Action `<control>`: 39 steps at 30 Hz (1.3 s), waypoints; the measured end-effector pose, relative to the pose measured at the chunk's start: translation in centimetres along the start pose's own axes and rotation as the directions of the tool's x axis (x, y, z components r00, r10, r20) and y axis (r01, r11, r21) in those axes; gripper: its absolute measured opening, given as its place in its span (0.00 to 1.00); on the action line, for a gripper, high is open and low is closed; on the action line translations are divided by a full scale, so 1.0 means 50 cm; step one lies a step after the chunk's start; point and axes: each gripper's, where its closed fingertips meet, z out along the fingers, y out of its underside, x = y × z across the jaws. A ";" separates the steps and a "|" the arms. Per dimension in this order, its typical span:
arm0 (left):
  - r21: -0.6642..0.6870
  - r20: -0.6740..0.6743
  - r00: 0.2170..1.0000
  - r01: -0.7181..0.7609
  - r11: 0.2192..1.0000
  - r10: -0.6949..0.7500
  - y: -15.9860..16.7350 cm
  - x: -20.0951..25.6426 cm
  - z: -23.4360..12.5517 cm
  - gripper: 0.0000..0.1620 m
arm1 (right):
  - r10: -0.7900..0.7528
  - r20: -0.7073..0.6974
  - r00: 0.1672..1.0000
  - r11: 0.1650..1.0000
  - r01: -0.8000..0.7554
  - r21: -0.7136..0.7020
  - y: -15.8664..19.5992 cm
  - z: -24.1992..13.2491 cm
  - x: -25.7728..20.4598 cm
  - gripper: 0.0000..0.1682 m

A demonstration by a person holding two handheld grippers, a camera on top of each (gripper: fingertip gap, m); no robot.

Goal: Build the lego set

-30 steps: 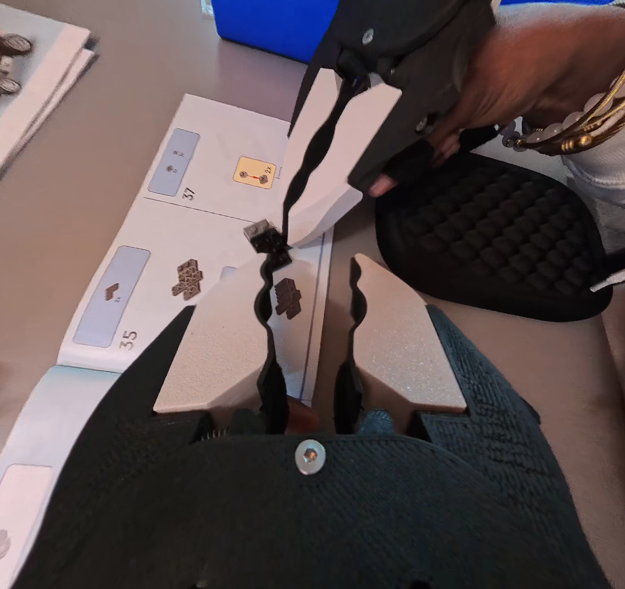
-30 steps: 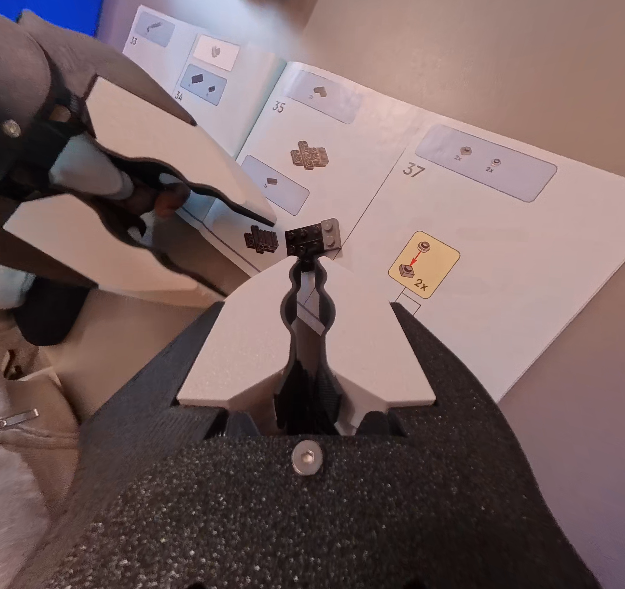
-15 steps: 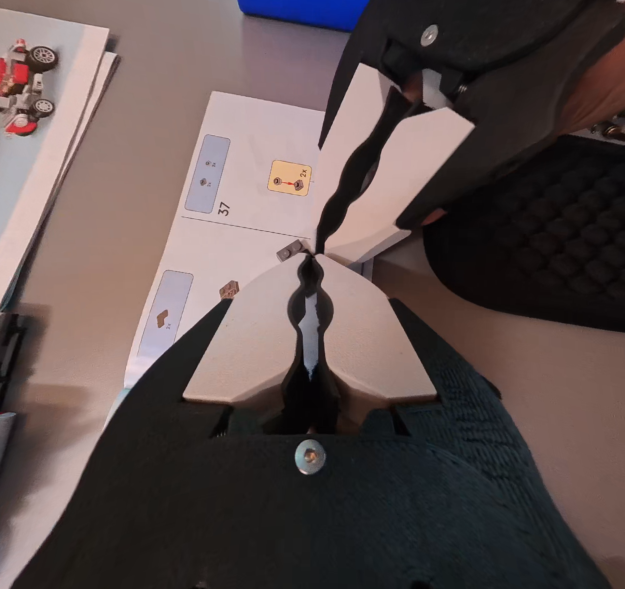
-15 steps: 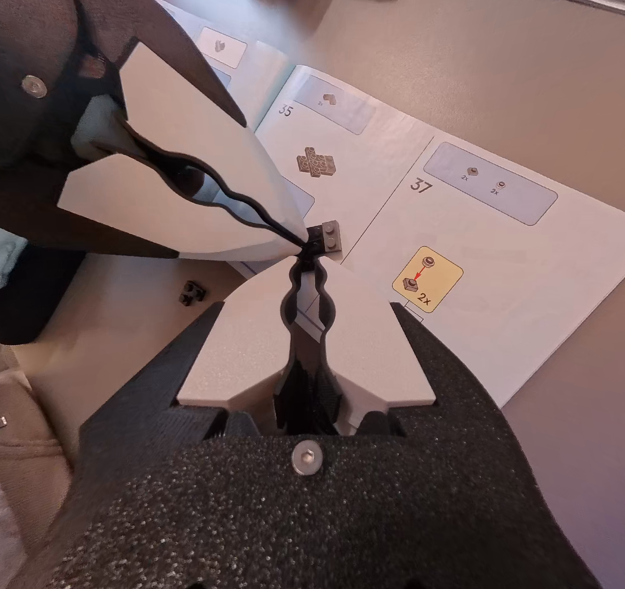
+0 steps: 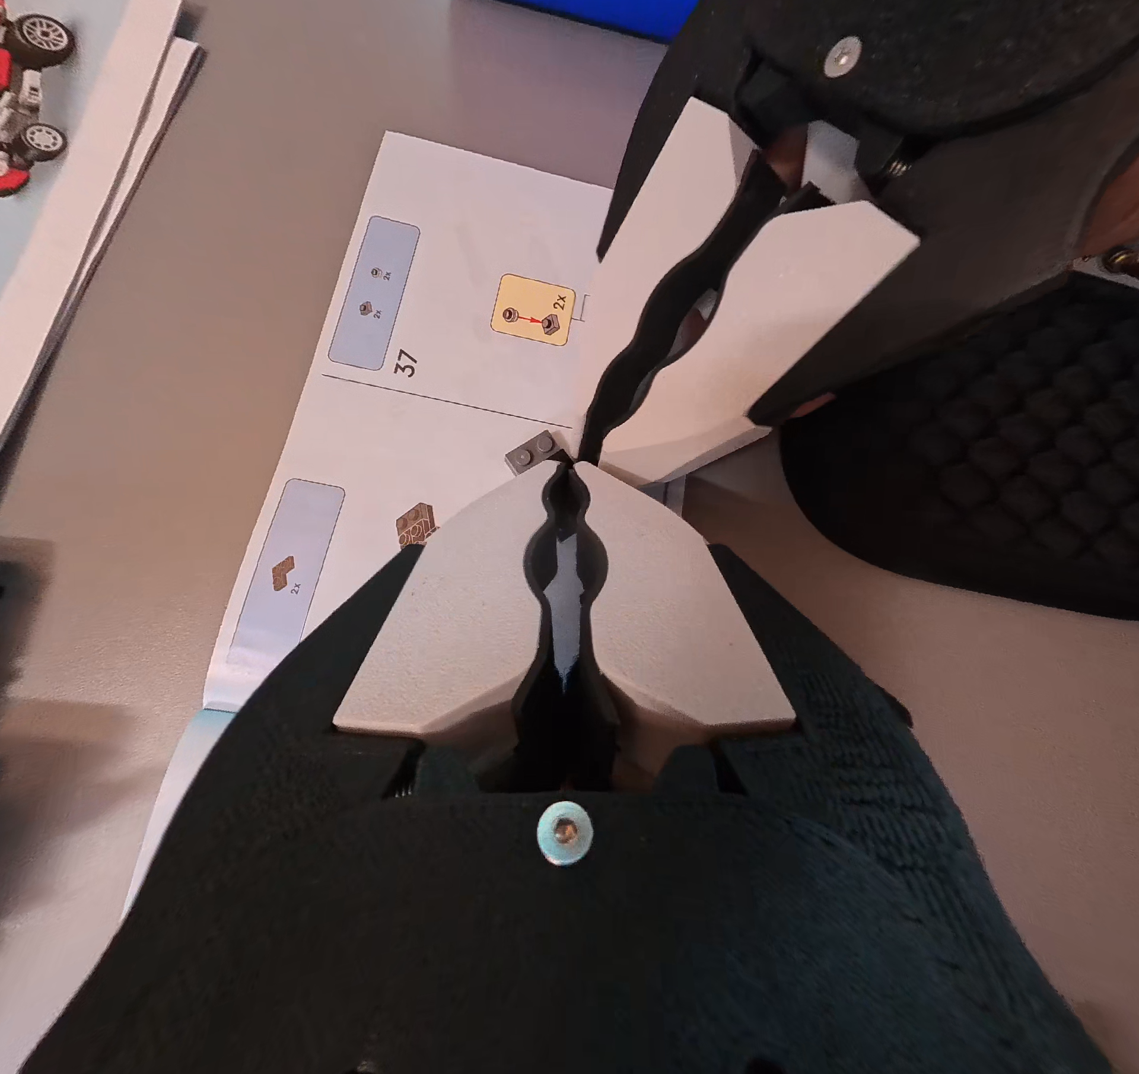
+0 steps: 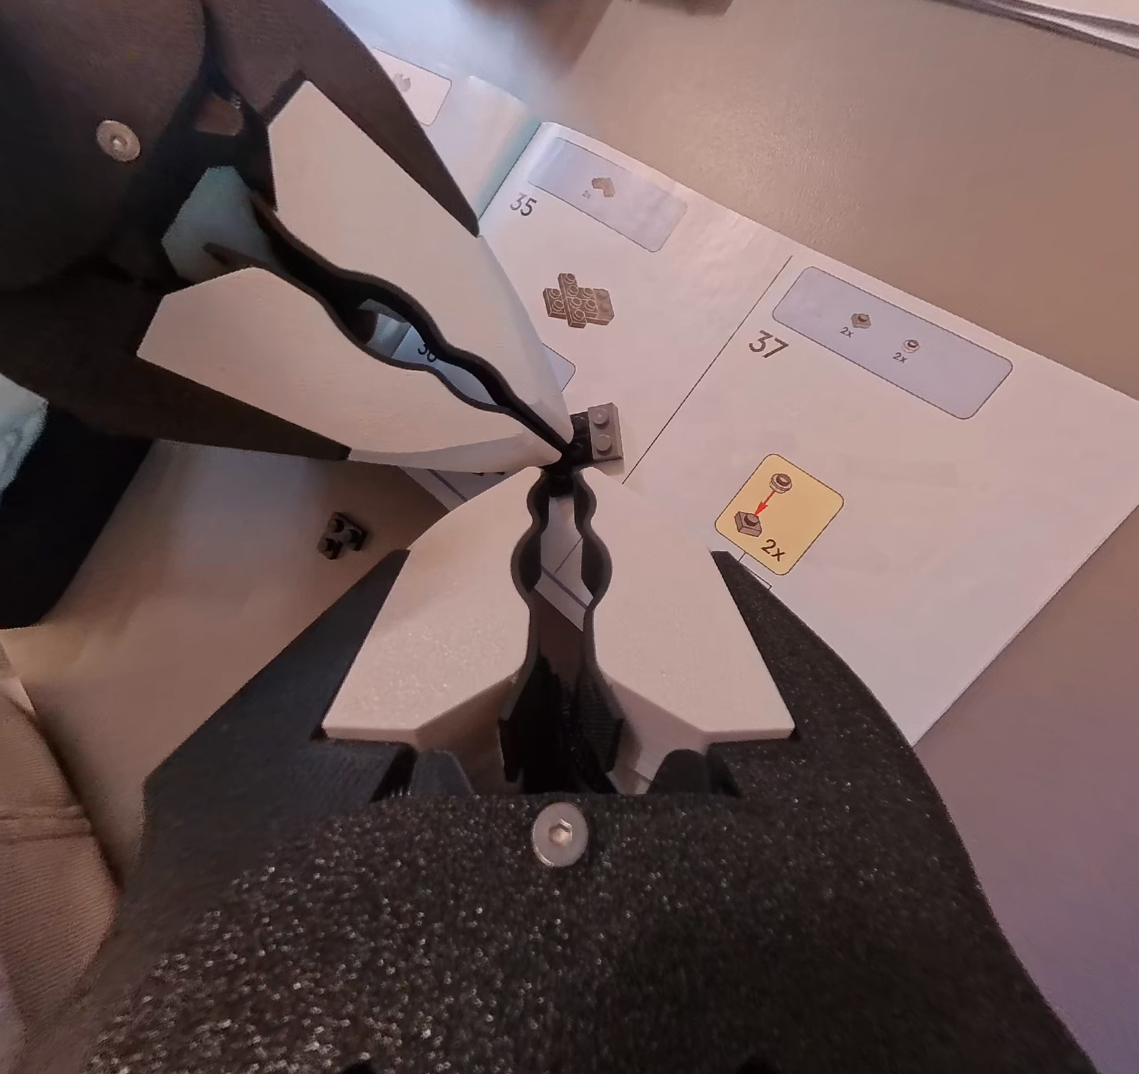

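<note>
Both tools are pinching now, tip to tip, over the open instruction booklet (image 6: 863, 489). A second ago the left tool (image 5: 570, 477) stood with its jaws apart beside the little assembly; now it is clamped on the black end of the small lego assembly (image 6: 595, 437), and the right tool (image 6: 561, 480) is clamped on the same black part from the other side. The grey plate (image 5: 535, 454) sticks out past the tips, held just above the page. That looks to me like a two-handed squeeze to seat or reposition a piece. One loose black piece (image 6: 341, 537) lies on the surface beside the booklet, untouched.
</note>
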 end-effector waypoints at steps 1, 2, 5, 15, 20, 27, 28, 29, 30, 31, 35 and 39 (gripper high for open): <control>0.000 -0.007 1.000 0.007 1.000 -0.007 0.000 0.000 0.000 0.00 | -0.004 0.000 1.000 1.000 0.004 0.005 0.000 0.000 -0.001 0.05; 0.000 -0.012 1.000 0.014 1.000 -0.014 0.000 0.000 0.000 0.00 | -0.006 0.002 1.000 1.000 0.006 0.009 -0.001 -0.001 -0.002 0.05; 0.003 -0.027 0.999 0.039 0.999 -0.039 0.001 0.001 0.000 0.00 | -0.029 -0.001 1.000 0.999 0.029 0.017 0.000 -0.005 -0.004 0.06; -0.012 -0.058 0.992 0.111 0.994 -0.112 0.002 0.001 0.001 0.00 | -0.110 -0.005 0.994 0.992 0.110 0.058 -0.006 -0.008 -0.014 0.05; -0.023 -0.067 0.988 0.139 0.990 -0.140 0.003 0.001 0.001 0.00 | -0.220 -0.074 0.973 0.974 0.224 0.043 -0.007 -0.004 -0.013 0.04; -0.041 -0.073 0.985 0.153 0.987 -0.156 0.003 0.000 0.001 0.00 | -0.280 -0.113 0.953 0.958 0.285 0.029 -0.005 -0.006 -0.011 0.04; -0.038 -0.074 0.984 0.158 0.987 -0.160 0.003 0.000 0.001 0.00 | -0.287 -0.123 0.950 0.956 0.292 0.029 -0.005 -0.008 -0.008 0.04; -0.032 -0.076 0.984 0.159 0.987 -0.161 0.002 0.000 0.001 0.00 | -0.293 -0.134 0.947 0.954 0.299 0.031 -0.005 -0.011 -0.005 0.04; -0.020 -0.066 0.985 0.157 0.987 -0.158 0.002 -0.004 0.003 0.00 | -0.296 -0.137 0.945 0.952 0.304 0.038 -0.005 -0.014 -0.005 0.04; -0.005 -0.069 0.985 0.161 0.987 -0.161 0.001 -0.007 0.003 0.00 | -0.294 -0.133 0.947 0.952 0.302 0.045 -0.005 -0.016 -0.006 0.04; 0.014 -0.161 0.969 0.194 0.981 -0.189 -0.006 0.014 -0.008 0.01 | -0.282 -0.130 0.951 0.955 0.291 0.062 -0.005 -0.024 -0.005 0.04; 0.072 -0.163 0.963 0.227 0.971 -0.213 -0.015 0.001 -0.038 0.06 | -0.298 -0.127 0.946 0.944 0.312 0.106 -0.016 -0.024 -0.011 0.04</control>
